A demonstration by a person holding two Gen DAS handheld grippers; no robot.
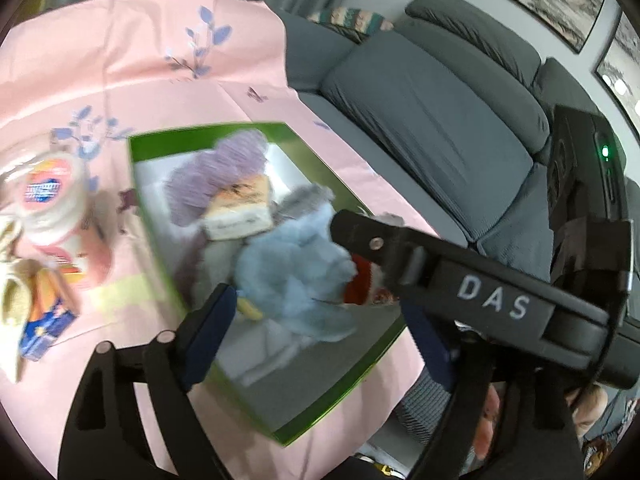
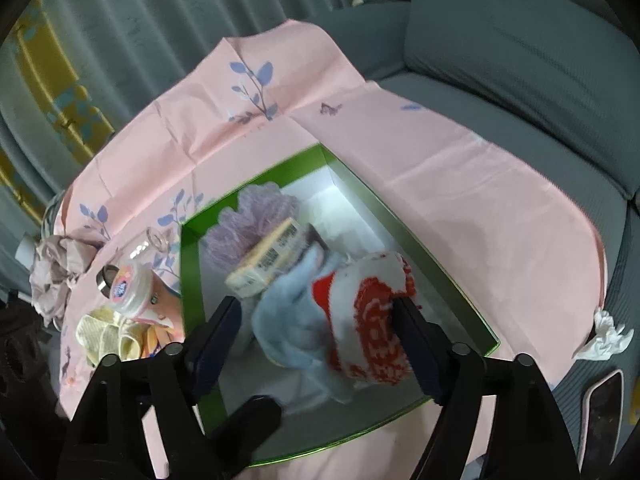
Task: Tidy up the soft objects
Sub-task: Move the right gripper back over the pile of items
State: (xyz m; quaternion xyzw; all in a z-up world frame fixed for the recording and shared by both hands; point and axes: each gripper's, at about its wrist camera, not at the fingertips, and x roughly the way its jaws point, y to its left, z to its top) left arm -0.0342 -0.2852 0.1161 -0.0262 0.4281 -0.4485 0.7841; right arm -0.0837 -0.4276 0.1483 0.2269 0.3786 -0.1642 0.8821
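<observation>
A green box [image 1: 344, 394] [image 2: 188, 272] sits on the pink cloth. It holds a purple bath pouf [image 1: 224, 174] [image 2: 256, 216], a cream sponge block [image 1: 240, 210] [image 2: 272, 256], a fluffy light-blue item [image 1: 296, 276] [image 2: 292, 320] and a red-and-white knit item [image 2: 372, 312] [image 1: 360, 280]. My left gripper [image 1: 316, 328] is open above the blue item. My right gripper [image 2: 316, 340] is open over the box; its right finger touches the knit item. The right gripper's body [image 1: 480, 292] crosses the left wrist view.
A pink floral cloth [image 1: 120, 60] [image 2: 460, 184] covers the table. Left of the box are a white jar [image 1: 48, 196] [image 2: 128, 288], a yellow cloth [image 2: 108, 336] and a small blue-orange box [image 1: 48, 328]. A grey sofa [image 1: 440, 128] stands behind. A crumpled tissue [image 2: 604, 336] and a phone [image 2: 600, 412] lie right.
</observation>
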